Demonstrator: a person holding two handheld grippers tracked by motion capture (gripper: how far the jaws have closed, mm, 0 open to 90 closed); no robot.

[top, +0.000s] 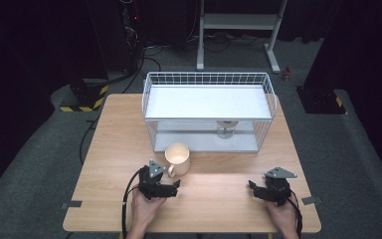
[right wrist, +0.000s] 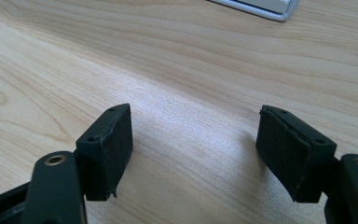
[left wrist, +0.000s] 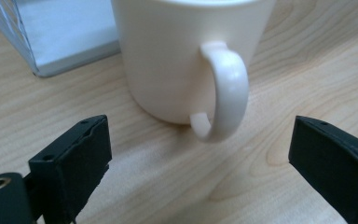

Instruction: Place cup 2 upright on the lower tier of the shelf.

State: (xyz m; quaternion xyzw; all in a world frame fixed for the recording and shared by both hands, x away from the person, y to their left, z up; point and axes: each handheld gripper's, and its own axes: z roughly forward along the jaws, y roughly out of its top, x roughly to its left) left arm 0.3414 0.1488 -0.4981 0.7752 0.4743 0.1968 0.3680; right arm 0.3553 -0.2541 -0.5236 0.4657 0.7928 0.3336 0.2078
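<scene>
On the wooden surface (top: 214, 186), cream ceramic mug (left wrist: 186, 56): rigid, glazed, slippery, breakable. Left hand-held gripper (left wrist: 200, 154) spread, empty; handle (left wrist: 226, 88) is the grab point. Right hand-held gripper (right wrist: 196, 149) spread, empty.

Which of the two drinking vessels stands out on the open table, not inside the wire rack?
The cream mug, standing upright before the white wire rack, next to the left gripper. The glass stands on the rack's lower shelf.
</scene>
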